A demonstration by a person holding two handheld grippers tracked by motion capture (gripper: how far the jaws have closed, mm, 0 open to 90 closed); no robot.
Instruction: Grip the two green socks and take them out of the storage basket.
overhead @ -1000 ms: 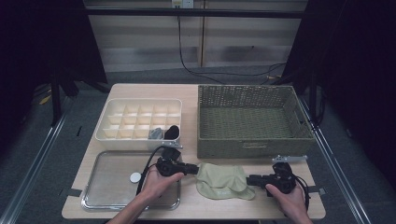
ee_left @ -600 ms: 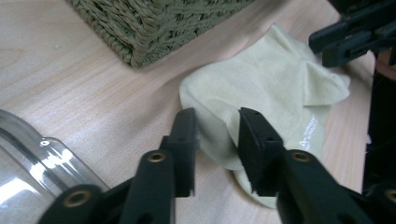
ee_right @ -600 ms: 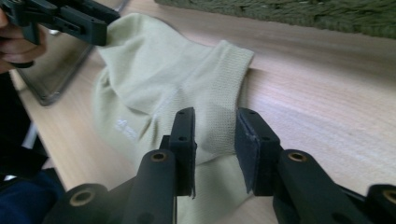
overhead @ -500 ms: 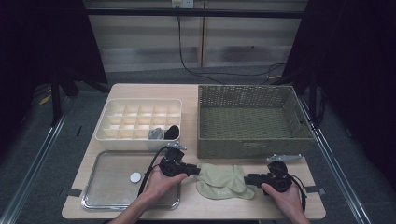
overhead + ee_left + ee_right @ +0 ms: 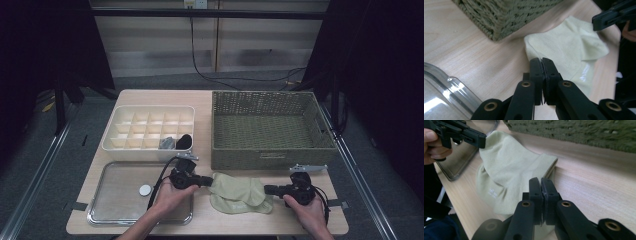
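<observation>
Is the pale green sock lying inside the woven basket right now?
No, the sock lies flat on the table, in front of the woven basket and outside its front wall.

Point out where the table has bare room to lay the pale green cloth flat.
Inside the wicker basket. On the metal tray, apart from a small white disc. The front strip is crowded: the cloth lies between the left hand-held gripper and the right hand-held gripper.

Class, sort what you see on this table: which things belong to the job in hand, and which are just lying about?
In the job:
pale green sock
left tool, shut on the sock's edge
right tool, shut on its other edge

Lying about:
woven basket
compartment box
clear tray
small white disc
</observation>
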